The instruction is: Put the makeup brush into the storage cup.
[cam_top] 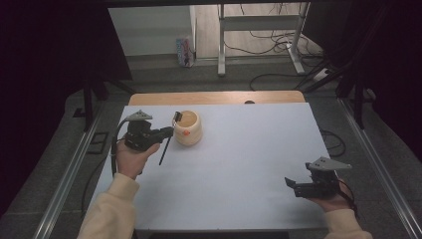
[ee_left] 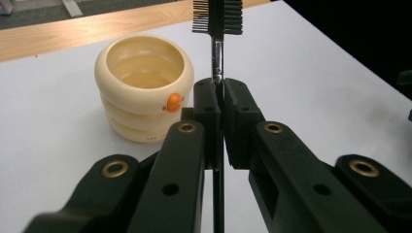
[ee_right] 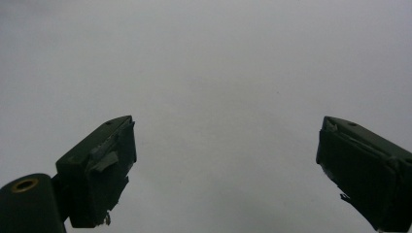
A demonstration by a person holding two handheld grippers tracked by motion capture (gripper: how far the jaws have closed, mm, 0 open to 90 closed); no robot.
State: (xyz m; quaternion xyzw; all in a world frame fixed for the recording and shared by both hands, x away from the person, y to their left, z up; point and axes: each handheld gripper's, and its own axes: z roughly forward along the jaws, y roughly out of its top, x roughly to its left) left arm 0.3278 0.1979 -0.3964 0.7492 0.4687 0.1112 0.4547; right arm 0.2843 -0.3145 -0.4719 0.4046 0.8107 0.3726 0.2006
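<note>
A cream ribbed cup [cam_top: 188, 128] with a small orange beak stands on the white table [cam_top: 249, 149], left of centre. Just left of it, my left gripper [cam_top: 168, 132] is shut on a thin black comb [cam_top: 168, 139], held steeply with its toothed head up beside the cup's rim. In the left gripper view the jaws [ee_left: 221, 90] clamp the comb's stem [ee_left: 217, 53], and the cup [ee_left: 145, 92] sits to the left, apart from them. My right gripper [cam_top: 291, 183] rests near the table's front right, open, with only bare table between its fingers [ee_right: 226, 160].
A wooden strip [cam_top: 214, 97] runs along the table's far edge. Metal rails [cam_top: 69, 169] flank the table on both sides. Cables [cam_top: 278, 40] and a desk frame lie on the floor beyond. White surface stretches between the two grippers.
</note>
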